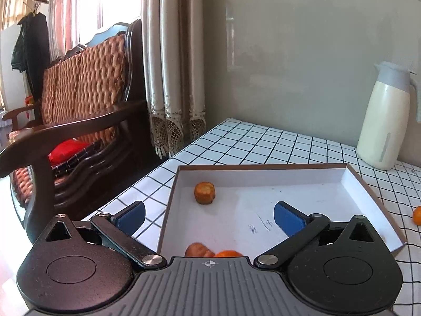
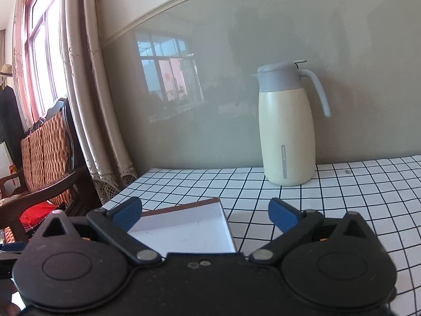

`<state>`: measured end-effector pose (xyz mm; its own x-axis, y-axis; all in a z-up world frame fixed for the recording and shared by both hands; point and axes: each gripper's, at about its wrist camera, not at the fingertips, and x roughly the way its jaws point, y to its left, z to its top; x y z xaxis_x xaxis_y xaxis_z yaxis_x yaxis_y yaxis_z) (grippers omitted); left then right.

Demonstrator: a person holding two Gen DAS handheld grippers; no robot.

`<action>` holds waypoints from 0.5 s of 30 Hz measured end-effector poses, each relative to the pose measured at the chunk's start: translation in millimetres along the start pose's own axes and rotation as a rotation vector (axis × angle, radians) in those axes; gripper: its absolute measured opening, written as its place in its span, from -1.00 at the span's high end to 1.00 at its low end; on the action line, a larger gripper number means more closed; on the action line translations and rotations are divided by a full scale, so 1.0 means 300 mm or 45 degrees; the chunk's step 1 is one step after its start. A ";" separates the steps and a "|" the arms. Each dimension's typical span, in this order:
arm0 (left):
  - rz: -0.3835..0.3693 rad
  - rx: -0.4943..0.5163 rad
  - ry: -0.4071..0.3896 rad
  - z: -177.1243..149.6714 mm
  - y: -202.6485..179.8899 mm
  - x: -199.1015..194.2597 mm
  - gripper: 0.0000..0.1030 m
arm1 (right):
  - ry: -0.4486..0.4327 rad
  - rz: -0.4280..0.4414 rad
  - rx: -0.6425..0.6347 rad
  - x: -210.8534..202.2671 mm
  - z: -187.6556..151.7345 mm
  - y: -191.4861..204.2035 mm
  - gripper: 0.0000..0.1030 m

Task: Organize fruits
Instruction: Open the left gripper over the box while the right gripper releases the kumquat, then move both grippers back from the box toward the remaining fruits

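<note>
Fruits (image 1: 205, 192) sit inside box (image 1: 368, 184), one orange (image 1: 417, 215) outside; both my grippers (image 1: 209, 216) (image 2: 205, 212) gape empty, ready.

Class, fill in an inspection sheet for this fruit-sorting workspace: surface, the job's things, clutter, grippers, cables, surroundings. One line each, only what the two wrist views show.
Surface: table covered in a white cloth with a black grid.
Job's things: shallow white box on the table; one orange fruit stands inside it towards the far left corner, two more lie at its near edge, partly hidden by the gripper body; another orange fruit lies on the cloth outside, to the right.
Clutter: cream thermos jug with grey lid, upright by the wall.
Grippers: left gripper open and empty over the box; right gripper open and empty.
Cables: nothing seen.
Surroundings: wooden chair with woven cushions, curtains, window.
</note>
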<state>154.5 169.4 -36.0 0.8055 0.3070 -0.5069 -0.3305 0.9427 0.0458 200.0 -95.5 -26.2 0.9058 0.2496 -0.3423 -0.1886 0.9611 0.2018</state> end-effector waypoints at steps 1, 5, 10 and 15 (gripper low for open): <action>0.002 0.000 -0.004 -0.001 0.001 -0.017 -1.00 | 0.003 0.003 0.001 -0.015 0.002 -0.004 -0.88; -0.019 0.010 -0.011 0.002 0.003 -0.077 -1.00 | 0.008 -0.011 0.014 -0.074 0.000 -0.024 -0.88; -0.045 0.032 -0.028 -0.006 -0.012 -0.155 -1.00 | 0.007 -0.028 0.018 -0.170 -0.014 -0.054 -0.88; -0.087 0.052 -0.033 -0.020 -0.042 -0.234 -1.00 | -0.002 -0.060 0.040 -0.258 -0.028 -0.095 -0.88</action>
<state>99.0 135.3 -6.2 0.8379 0.2449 -0.4878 -0.2547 0.9659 0.0476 132.0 -141.1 -13.1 0.9139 0.2039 -0.3509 -0.1336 0.9676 0.2143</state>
